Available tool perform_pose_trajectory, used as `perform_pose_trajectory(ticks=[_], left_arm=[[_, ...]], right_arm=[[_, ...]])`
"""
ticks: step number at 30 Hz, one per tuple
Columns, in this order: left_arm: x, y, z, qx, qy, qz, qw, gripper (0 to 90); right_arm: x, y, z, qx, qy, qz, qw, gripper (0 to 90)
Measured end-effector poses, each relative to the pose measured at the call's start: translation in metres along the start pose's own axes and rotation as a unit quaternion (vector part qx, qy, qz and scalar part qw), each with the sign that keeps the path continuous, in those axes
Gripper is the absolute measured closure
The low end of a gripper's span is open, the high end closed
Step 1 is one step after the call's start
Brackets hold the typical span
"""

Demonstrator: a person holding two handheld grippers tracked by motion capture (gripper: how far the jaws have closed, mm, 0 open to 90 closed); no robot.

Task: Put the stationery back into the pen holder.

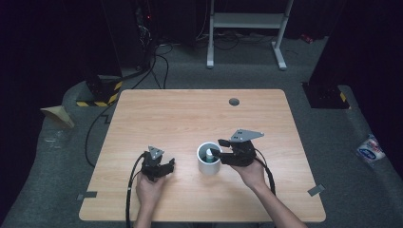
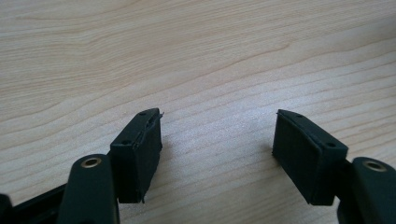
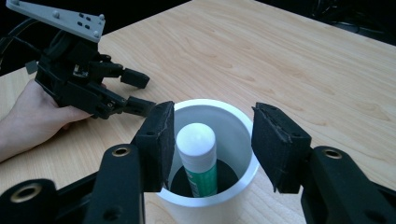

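A white round cup (image 1: 208, 159) stands near the middle of the wooden table (image 1: 190, 114). Inside it leans a glue stick (image 3: 200, 158) with a white cap and green label, also seen as the glue stick (image 1: 209, 154) from above. My right gripper (image 3: 212, 140) hovers over the cup (image 3: 243, 140) with its jaws open either side of the stick, touching nothing; from above the right gripper (image 1: 219, 150) reaches in from the cup's right. My left gripper (image 1: 167, 165) rests left of the cup, apart from it. Its jaws stand open over bare wood, left gripper (image 2: 217, 140).
A small grey grommet hole (image 1: 234, 101) sits near the table's far edge. Cables (image 1: 129, 190) trail from both grippers toward the near edge. The left gripper (image 3: 135, 91) and the hand holding it lie beyond the cup in the right gripper view.
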State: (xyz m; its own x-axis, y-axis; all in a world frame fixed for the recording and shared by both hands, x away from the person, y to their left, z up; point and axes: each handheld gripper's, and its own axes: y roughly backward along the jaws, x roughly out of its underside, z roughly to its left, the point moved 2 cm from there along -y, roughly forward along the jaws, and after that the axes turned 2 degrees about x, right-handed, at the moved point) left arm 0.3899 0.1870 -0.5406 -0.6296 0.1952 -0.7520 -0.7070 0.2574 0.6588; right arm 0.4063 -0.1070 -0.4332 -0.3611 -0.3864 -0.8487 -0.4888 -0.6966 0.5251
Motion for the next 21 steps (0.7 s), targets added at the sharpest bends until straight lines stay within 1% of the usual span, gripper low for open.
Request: perform_pose_trajectory(ticks=[11,18,21], left_arm=[[0.0,0.0,0.0,0.0,0.0,0.0,1.0,32.7],[0.0,0.0,0.0,0.0,0.0,0.0,1.0,32.7],[0.0,0.0,0.0,0.0,0.0,0.0,1.0,32.7]], right_arm=[[-0.001,0.012,-0.007,0.017,-0.006,-0.015,0.9997,48.6],[0.0,0.022,-0.013,0.027,-0.018,-0.026,0.9991,48.7],[0.001,0.026,-0.016,0.031,-0.019,-0.03,0.9989,48.6]])
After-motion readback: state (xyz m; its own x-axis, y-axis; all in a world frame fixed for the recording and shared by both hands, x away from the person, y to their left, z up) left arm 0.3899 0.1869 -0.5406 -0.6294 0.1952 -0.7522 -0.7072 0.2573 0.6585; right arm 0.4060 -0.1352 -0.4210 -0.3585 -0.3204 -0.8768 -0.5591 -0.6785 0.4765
